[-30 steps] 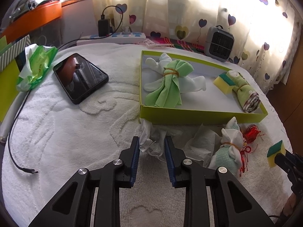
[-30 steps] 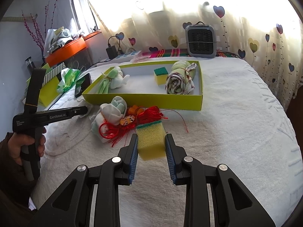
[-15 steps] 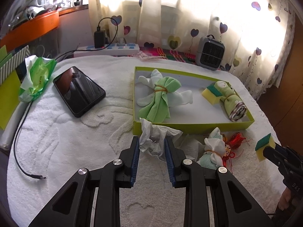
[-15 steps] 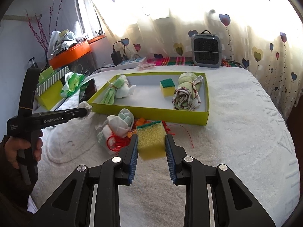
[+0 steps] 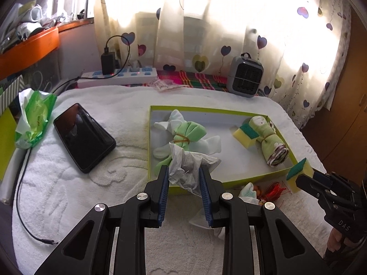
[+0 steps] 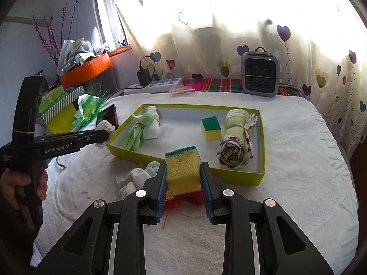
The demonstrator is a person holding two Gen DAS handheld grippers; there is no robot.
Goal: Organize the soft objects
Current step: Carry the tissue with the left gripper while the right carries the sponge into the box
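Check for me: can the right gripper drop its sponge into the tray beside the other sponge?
Probably yes. The right gripper holds its sponge at the tray front wall, and bare floor lies before the other sponge.

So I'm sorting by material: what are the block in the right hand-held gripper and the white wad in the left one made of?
Block: likely foam sponge, porous yellow body, green scouring layer on top. Wad: probably tissue paper, thin, crinkled, matte.
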